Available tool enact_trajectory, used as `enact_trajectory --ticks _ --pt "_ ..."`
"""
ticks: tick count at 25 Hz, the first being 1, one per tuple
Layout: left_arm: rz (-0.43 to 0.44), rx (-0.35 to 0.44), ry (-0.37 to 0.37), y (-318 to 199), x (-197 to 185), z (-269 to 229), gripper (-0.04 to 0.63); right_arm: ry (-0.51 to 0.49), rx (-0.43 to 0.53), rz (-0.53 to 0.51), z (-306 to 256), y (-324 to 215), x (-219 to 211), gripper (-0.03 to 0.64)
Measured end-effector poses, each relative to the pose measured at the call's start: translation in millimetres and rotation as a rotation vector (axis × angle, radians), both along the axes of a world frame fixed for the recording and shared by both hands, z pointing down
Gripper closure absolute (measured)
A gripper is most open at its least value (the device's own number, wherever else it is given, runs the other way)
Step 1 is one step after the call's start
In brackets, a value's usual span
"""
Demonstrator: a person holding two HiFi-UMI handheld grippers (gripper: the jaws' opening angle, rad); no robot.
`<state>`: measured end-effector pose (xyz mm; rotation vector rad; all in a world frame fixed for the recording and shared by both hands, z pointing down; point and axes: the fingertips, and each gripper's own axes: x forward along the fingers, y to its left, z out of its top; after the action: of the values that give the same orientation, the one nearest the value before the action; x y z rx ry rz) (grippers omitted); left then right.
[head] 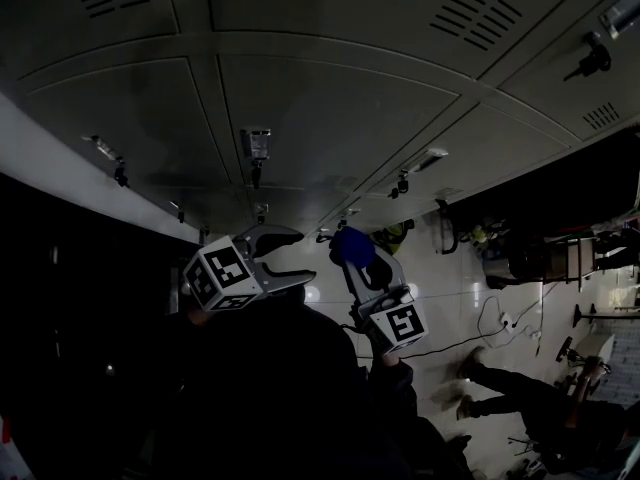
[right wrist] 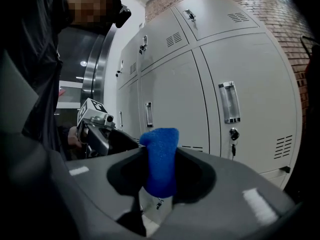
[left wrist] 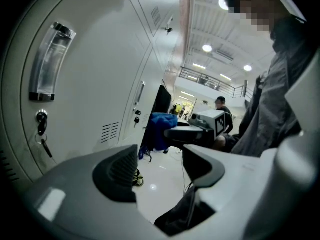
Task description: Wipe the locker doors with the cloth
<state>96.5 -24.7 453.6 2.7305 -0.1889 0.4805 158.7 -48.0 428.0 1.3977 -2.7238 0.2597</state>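
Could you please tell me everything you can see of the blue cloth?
The blue cloth looks like soft, nubbly fabric, bunched into an upright wad with a rounded top. The right tool is shut on its lower part, so the top stands out past the jaws. It is held up in front of the grey locker doors, seemingly not touching them.
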Motion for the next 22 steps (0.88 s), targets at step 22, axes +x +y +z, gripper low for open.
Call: enact_trajectory --ticks 22 --pt "-0.018 -0.003 0.0 -10 -12 -1 0.332 -0.009 0.009 -0.005 -3 -12 -9 0.497"
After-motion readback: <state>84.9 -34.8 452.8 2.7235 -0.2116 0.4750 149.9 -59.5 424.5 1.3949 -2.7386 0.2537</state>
